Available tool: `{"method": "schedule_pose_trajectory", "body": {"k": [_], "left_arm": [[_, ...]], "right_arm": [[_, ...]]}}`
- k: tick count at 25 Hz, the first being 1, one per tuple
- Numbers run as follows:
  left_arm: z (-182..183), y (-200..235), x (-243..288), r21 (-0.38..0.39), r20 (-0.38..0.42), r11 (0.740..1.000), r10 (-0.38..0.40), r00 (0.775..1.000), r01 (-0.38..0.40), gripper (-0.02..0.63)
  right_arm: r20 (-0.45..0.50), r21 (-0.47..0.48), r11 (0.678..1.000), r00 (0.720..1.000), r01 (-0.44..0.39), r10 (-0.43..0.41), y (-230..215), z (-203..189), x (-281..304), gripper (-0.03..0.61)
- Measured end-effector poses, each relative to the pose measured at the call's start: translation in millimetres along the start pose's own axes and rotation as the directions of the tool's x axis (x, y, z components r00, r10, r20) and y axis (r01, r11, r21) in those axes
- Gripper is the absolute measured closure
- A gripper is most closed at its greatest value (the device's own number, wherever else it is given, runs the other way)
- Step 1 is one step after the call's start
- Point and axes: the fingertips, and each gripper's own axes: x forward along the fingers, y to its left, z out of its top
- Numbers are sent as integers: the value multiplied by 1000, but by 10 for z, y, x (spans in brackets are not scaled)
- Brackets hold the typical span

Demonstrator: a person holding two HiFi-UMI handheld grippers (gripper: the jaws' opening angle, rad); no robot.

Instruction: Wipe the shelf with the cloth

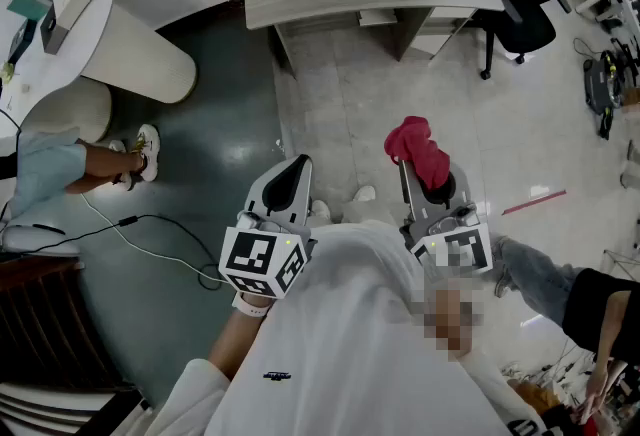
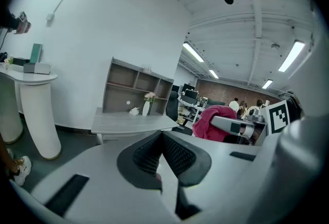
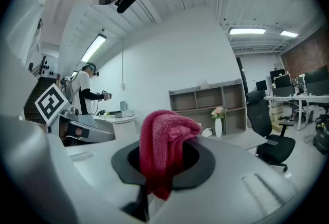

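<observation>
Red cloth [image 3: 167, 135] clamped in right gripper [image 3: 157, 169] jaws; left gripper [image 2: 161, 141] jaws closed empty, both pointing forward.

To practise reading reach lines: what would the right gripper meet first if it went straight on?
The right gripper, shut on the red cloth, faces the grey desk bearing the shelf unit across bare floor; probably the desk first, depth unclear.

The cloth [image 1: 418, 149] in the right tongs [image 1: 428, 179], left tongs [image 1: 290, 176] beside; shelf [image 3: 205, 99] apparently on the desk [image 3: 248, 140] ahead.
</observation>
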Motion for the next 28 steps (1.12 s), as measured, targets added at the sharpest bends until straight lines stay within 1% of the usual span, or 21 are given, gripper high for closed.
{"method": "schedule_pose_trajectory", "body": {"k": [4,7,10,12,15,19,23,28], "left_arm": [[103,-186,5,-12,22,1000,9,1000,-9,607],[59,-314,69,-5,2,1000,1,1000,-1,607],[28,-511,192,23,-19,999,-31,999,31,607],[32,-655,293,35,-28,998,-53,998,53,607],[49,-857,448,52,-37,995,-84,996,86,607],[64,-1134,700,83,-54,988,-128,990,132,607],[97,-1370,965,123,-57,979,-156,986,162,607],[177,-1649,1115,142,-78,966,-207,975,217,607]], "right_arm": [[2,5,1000,1000,20,-20,-175,80,-238,518],[4,3,999,999,43,-43,-298,82,-410,518],[-19,-17,998,998,66,-67,-414,13,-563,518],[-28,-5,996,996,87,-87,-521,-35,-656,518],[-15,27,993,993,116,-116,-724,-57,-774,518],[6,18,990,990,141,-141,-1022,6,-887,518],[30,17,985,985,170,-171,-1249,9,-1002,518],[8,50,987,988,154,-155,-1381,-47,-984,518]]}}
